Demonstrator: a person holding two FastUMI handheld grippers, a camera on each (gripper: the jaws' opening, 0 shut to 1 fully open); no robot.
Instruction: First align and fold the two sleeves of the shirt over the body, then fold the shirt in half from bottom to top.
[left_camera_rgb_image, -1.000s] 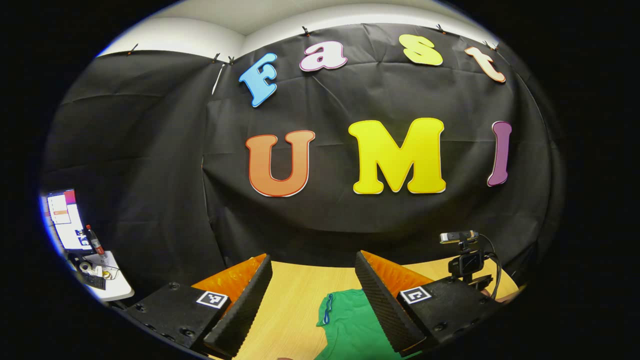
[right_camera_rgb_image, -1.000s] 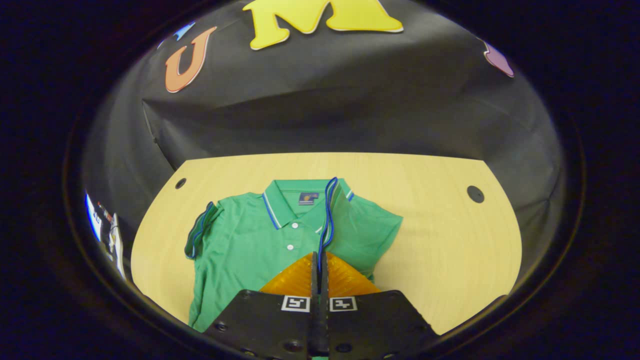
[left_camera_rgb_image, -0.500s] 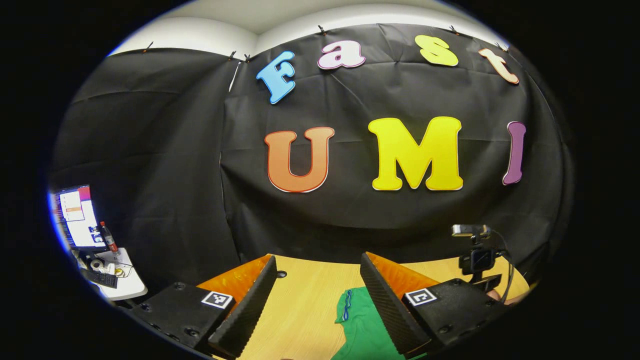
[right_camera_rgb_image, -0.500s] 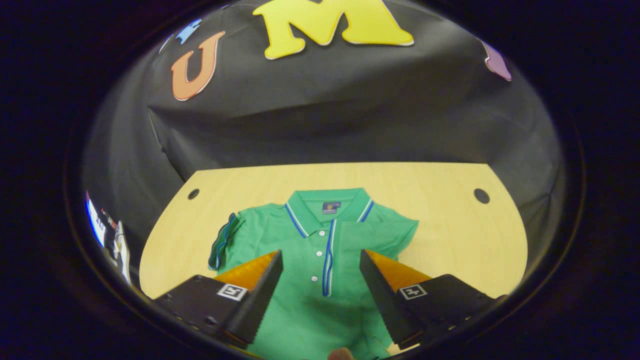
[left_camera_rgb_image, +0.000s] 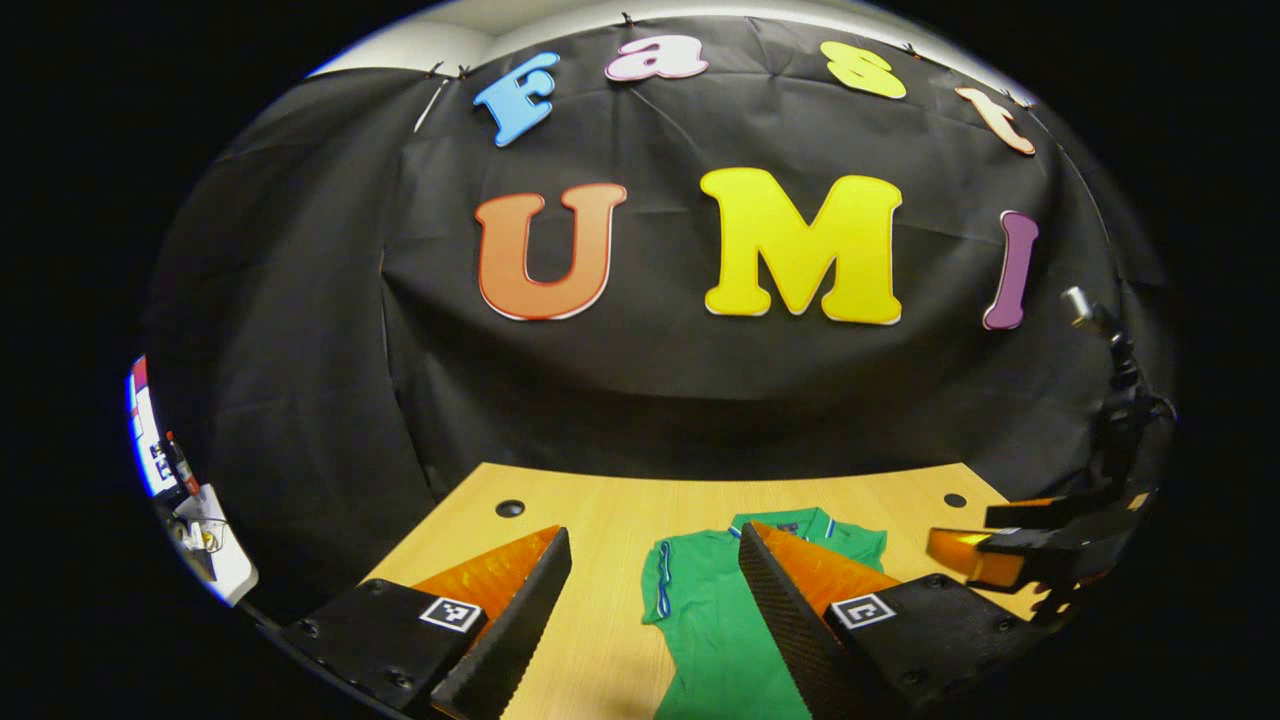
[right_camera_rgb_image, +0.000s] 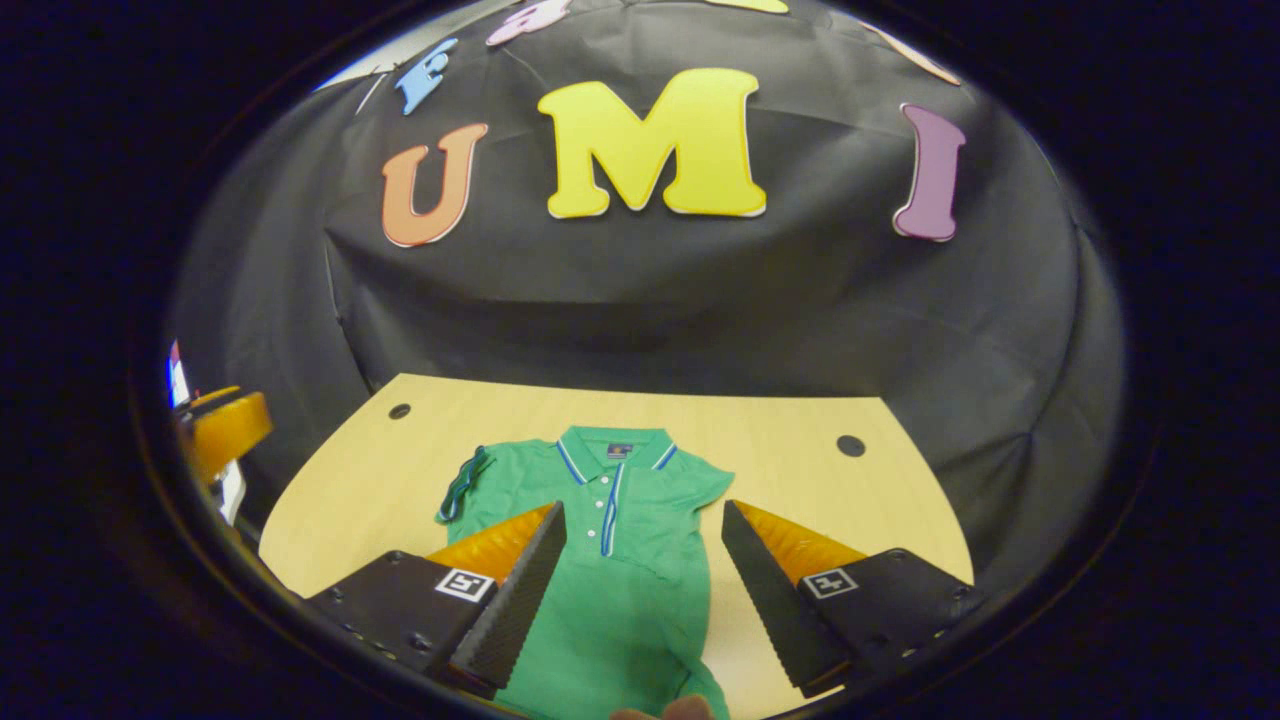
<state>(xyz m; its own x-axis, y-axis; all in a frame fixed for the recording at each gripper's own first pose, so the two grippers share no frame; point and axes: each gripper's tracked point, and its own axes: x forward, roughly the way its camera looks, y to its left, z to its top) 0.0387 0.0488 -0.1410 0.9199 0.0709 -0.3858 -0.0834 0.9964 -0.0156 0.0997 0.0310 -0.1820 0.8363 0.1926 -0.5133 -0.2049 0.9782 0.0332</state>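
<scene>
**A:** Where's the green polo shirt (right_camera_rgb_image: 610, 560) sitting right now?

**B:** Flat on the wooden table (right_camera_rgb_image: 800, 440), collar (right_camera_rgb_image: 612, 447) toward the booth wall, hem toward the person. So its long axis runs straight away from both grippers. In the right gripper view, the sleeve on that view's right looks already laid over the body; the other sleeve (right_camera_rgb_image: 462, 484), with its striped cuff, sits bunched at the shirt's left edge.

**A:** And the grippers?

**B:** Both wide open, nothing in either. The right gripper (right_camera_rgb_image: 640, 580) hangs above the lower body of the shirt, fabric showing between its fingers. The left gripper (left_camera_rgb_image: 650, 620) is up off the table too, with that cuff (left_camera_rgb_image: 662, 580) ahead in the gap, nearer its right finger.

**A:** So who takes the unfolded sleeve?

**B:** I'd guess the left one. That sleeve lies on its side, ahead and a little to its right, while the right gripper would have to cross the whole chest to get there.
</scene>
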